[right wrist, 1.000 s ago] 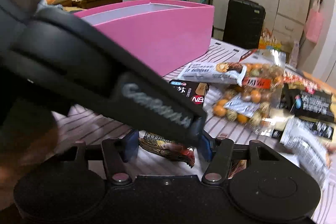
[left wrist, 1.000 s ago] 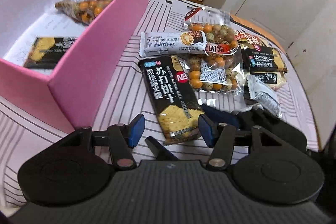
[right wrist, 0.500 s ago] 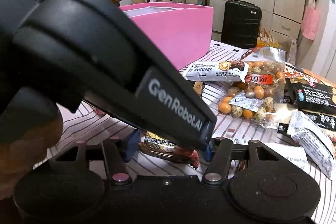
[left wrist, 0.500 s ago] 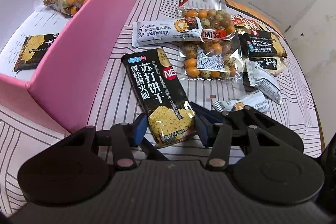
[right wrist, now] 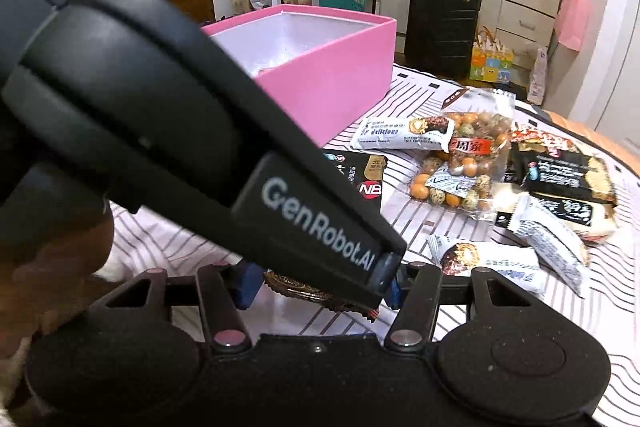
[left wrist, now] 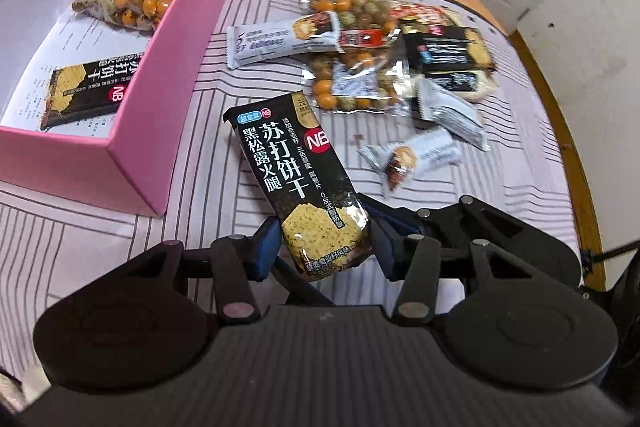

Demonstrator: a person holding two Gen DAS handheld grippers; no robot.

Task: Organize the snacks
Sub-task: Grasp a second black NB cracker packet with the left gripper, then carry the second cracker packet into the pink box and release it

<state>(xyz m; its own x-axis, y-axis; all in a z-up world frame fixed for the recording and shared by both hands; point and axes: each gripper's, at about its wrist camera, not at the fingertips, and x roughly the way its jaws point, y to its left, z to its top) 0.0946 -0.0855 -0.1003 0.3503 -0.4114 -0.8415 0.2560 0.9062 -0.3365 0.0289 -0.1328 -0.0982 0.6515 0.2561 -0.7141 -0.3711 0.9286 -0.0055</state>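
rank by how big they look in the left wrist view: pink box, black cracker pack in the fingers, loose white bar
1. pink box
2. black cracker pack, though nearness to the camera enlarges it
3. loose white bar

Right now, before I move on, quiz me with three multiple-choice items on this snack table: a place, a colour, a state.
1. Where do a nut bag and a cracker packet lie side by side, apart from the pile?
A on the floor
B in the box
C on a chair

2. What colour is the box?
A green
B pink
C yellow

3. What sits between the left gripper's fingers?
A nothing
B a white bar
C a black packet

Answers: B, both rest on the box's floor; B, its walls are pink; C, the jaws have just been closing with the black packet between them.
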